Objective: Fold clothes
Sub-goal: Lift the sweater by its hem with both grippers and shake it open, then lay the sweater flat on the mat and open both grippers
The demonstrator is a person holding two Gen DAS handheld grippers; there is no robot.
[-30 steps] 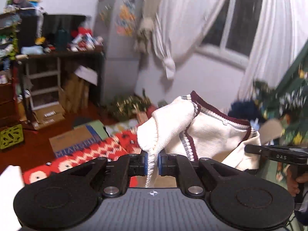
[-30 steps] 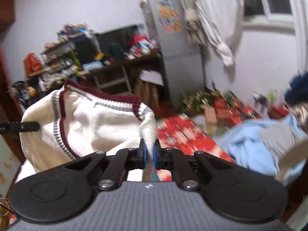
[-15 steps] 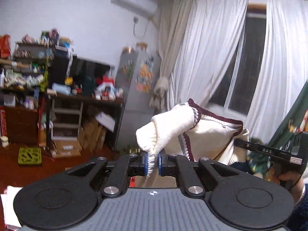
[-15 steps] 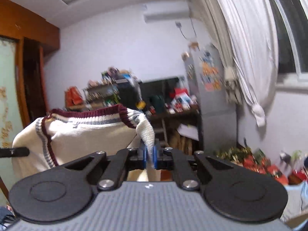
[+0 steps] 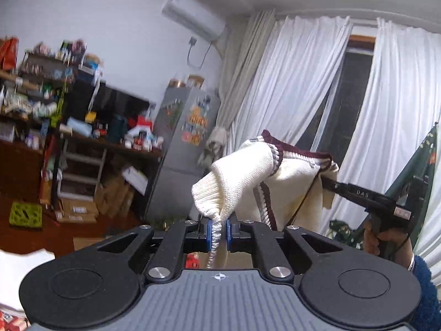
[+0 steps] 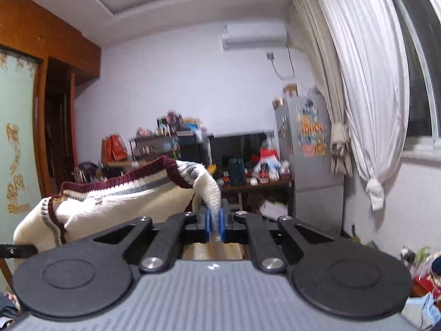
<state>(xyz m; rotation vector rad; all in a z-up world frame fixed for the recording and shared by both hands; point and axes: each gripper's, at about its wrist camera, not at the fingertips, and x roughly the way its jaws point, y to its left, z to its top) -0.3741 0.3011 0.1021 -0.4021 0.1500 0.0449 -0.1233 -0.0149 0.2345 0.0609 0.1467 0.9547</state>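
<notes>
Both grippers, left gripper [image 5: 219, 229] and right gripper [image 6: 215, 227], have swung upward over the last second, each clamped on a shoulder of the cream sweater vest [image 5: 289, 187], lifting it to hang open for folding.

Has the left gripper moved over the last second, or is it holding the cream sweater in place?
Yes. The left gripper, shut on the cream sweater, has tilted upward: the fridge sits lower in its view and the air conditioner now shows.

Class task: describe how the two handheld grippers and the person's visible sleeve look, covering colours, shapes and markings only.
Left gripper and right gripper match: black linkage arms, silver bolts, blue finger pads, round black discs, and a ribbed grey body with a small emblem. Seen sideways, the right one has a black pistol-grip handle lettered "DAS". The sleeve is fuzzy dark blue.
</notes>
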